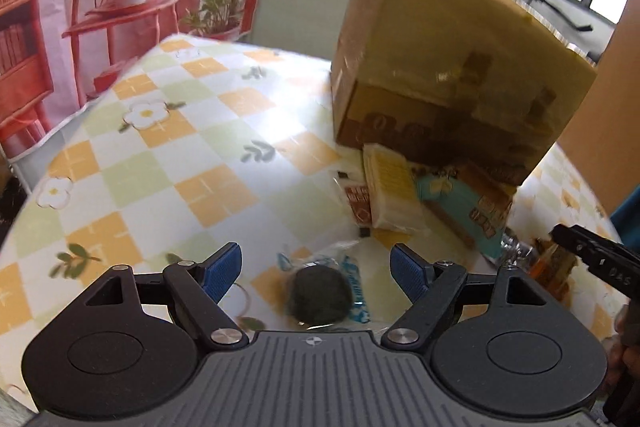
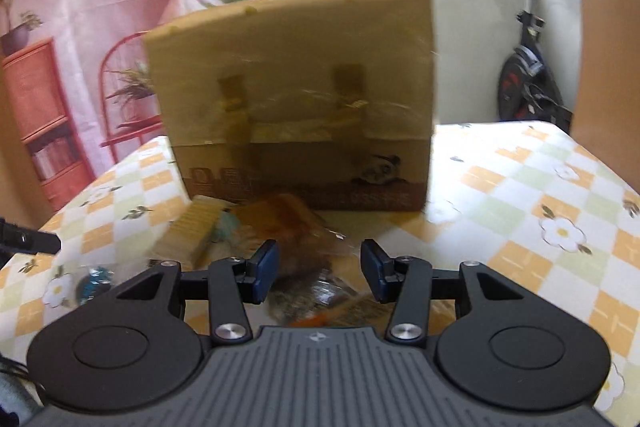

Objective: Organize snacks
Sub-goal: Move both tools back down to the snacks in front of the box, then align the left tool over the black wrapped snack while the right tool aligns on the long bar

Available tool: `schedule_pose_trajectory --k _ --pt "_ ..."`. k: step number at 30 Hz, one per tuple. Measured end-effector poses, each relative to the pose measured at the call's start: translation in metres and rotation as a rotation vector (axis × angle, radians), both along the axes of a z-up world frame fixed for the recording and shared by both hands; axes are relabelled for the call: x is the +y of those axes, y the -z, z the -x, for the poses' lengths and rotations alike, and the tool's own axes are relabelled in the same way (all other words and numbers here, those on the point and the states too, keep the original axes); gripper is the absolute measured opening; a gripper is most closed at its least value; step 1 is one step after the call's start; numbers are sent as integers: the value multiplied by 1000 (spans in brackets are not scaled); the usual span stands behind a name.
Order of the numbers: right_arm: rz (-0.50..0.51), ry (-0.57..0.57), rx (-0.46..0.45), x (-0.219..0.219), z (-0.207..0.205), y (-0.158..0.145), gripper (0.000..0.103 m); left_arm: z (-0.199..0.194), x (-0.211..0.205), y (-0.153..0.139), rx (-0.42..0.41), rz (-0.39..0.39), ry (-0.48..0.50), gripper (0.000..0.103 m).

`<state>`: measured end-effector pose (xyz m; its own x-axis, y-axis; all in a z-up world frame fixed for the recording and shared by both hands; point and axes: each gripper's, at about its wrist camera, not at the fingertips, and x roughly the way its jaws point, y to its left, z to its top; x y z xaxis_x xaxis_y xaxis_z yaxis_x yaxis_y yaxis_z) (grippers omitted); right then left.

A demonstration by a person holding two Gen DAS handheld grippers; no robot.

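Roughly: tan cardboard box [image 2: 296,99] upright on checked table [image 1: 168,163] | dark round cookie in clear wrapper [image 1: 318,293], yellow packet [image 1: 390,187] | left gripper [image 1: 316,269] jaws released | right gripper [image 2: 319,269] jaws apart, gripping nothing

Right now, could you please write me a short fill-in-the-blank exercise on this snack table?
1. The snacks lie in front of a tall ____ box.
2. The round dark snack lies between the pads of the ____ claw.
3. The tablecloth is printed with white ____.
4. Both claws hold ____.

Missing words: cardboard; left; flowers; nothing
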<state>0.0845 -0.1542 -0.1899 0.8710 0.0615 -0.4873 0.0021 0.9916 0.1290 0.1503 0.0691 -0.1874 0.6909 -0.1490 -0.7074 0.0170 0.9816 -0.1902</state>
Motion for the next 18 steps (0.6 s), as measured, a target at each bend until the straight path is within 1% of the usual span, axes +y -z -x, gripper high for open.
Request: schedule_pose_trajectory --k 2,4,7,8,9,10,11,13,15,18 --pt "-15 25 9 -7 1 4 49 0 -4 11 12 7 -4 83" --pt "-21 40 18 -12 2 8 49 3 -8 22 22 -8 -16 83" --pt "-24 45 37 -12 4 14 50 10 -9 29 11 -8 -37 83" --pt "-18 47 32 -11 6 15 52 11 -10 30 6 -3 -38 83" --pt "-12 50 33 -9 6 15 57 12 -10 29 -6 0 -37 83" --pt "-6 58 32 -8 6 15 66 14 -12 27 -21 -4 -34 83" --pt "3 72 28 -6 7 14 68 15 -13 25 -34 -12 -30 83" --pt "24 100 15 -5 9 12 69 17 -17 25 -48 -27 -21 83" --pt "37 132 13 -6 10 10 69 17 -20 27 -46 -30 -13 83" --pt "19 174 24 -12 11 8 69 16 -20 31 -31 -23 -12 83"
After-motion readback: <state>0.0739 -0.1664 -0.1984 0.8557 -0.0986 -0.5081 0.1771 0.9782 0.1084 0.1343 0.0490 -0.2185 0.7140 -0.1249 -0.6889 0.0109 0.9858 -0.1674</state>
